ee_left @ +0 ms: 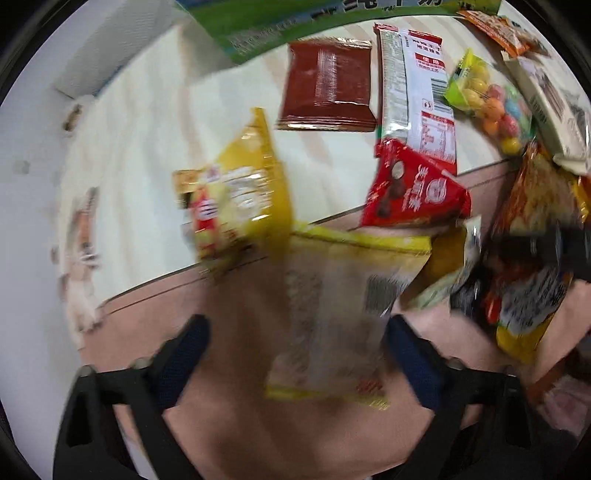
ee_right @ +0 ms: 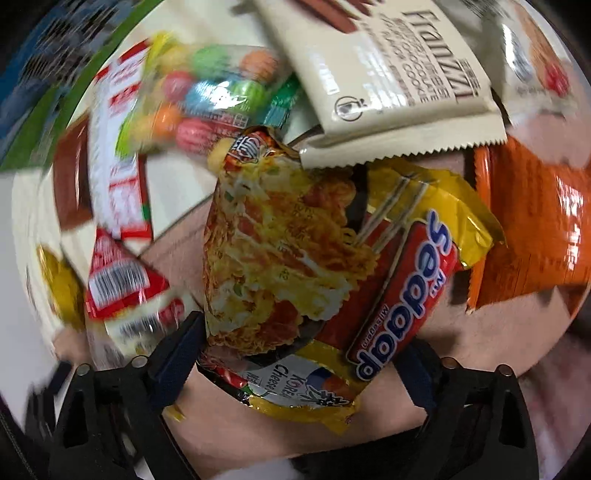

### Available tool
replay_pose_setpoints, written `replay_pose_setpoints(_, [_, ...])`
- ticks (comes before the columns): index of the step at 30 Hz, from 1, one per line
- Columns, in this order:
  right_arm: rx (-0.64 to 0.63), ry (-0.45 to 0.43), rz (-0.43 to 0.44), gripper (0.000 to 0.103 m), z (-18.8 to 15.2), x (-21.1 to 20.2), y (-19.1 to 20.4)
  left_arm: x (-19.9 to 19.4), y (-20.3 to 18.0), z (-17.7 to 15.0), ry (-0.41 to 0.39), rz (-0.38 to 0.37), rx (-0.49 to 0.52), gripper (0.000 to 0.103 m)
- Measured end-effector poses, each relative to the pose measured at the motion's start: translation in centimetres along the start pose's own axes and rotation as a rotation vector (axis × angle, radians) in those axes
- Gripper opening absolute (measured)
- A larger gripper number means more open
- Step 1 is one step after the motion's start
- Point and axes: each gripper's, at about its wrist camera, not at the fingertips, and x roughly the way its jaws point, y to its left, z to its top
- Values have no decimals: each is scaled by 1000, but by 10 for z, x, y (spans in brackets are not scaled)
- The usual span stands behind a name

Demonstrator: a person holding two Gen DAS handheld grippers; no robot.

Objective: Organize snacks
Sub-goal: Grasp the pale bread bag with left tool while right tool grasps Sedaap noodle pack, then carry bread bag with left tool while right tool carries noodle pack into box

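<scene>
In the left wrist view my left gripper (ee_left: 299,350) points down over a clear packet with yellow edges (ee_left: 332,314), which lies blurred between its open fingers; the pads do not press it. A yellow chip bag (ee_left: 236,199) lies to its upper left and a red triangular packet (ee_left: 413,192) to its upper right. In the right wrist view my right gripper (ee_right: 301,358) stands open around a Sedaap noodle packet (ee_right: 295,251), which lies on a Korean cheese noodle packet (ee_right: 295,391). The left finger (ee_right: 184,339) is at the packet's edge.
Pale wooden table (ee_left: 147,129) with a pinkish surface (ee_left: 258,424) in front. On it lie a brown packet (ee_left: 328,86), a long white-red packet (ee_left: 417,96), a bag of coloured candy balls (ee_right: 207,96), a cream Franzzi cookie pack (ee_right: 388,74) and an orange packet (ee_right: 535,229). Green box (ee_left: 295,18) at the back.
</scene>
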Motion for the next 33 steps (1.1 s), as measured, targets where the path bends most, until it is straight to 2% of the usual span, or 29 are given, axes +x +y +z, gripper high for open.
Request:
replay_pose_setpoints(1, [-53,0,-10,92,-4,0,2,3,2,1,7,-36,-19,71])
replay_pose_setpoints(2, [-94,0,-20,92,-6,1,2,6,5,2,21,-81,-53,58])
replay_pose_setpoints(3, [-143,2,-35,92,-10,2,3,10,11,1,42,-147,-115,52])
replay_pose_setpoints(7, [-394,24,-128,90,-32,8,17,16,28,-18,78,-226,-291,51])
replay_pose_setpoints(10, [-582,33,-215,90,-55,13,32,19,31,-39,117,-261,-376,51])
replay_pose_setpoints(13, [-657,-13,-264,95,-67,13,37,26,29,-56,140,-296,-427,52])
replay_pose_setpoints(15, [-613,-24,-241,100,-70,11,35,31,27,-58,140,-304,-443,52])
replay_pose_setpoints(17, [-500,-15,-163,100,-69,4,28,35,26,-57,136,-297,-448,52])
replay_pose_setpoints(19, [-400,-19,-123,100,-66,7,22,37,23,-55,124,-287,-447,52])
replay_pose_setpoints(22, [-304,-55,-123,100,-61,7,18,38,21,-47,117,-277,-445,52])
replay_pose_setpoints(26, [-293,-79,-181,99,-48,27,27,45,5,-45,99,-264,-438,52])
replay_pose_setpoints(28, [-309,-98,-211,90,-50,44,37,37,-8,-57,85,-258,-440,52])
replay_pose_setpoints(30, [-318,-118,-200,89,-60,52,35,32,-11,-66,70,-238,-434,46])
replay_pose_setpoints(33, [-327,-126,-180,88,-75,49,25,26,-17,-80,55,-232,-446,44])
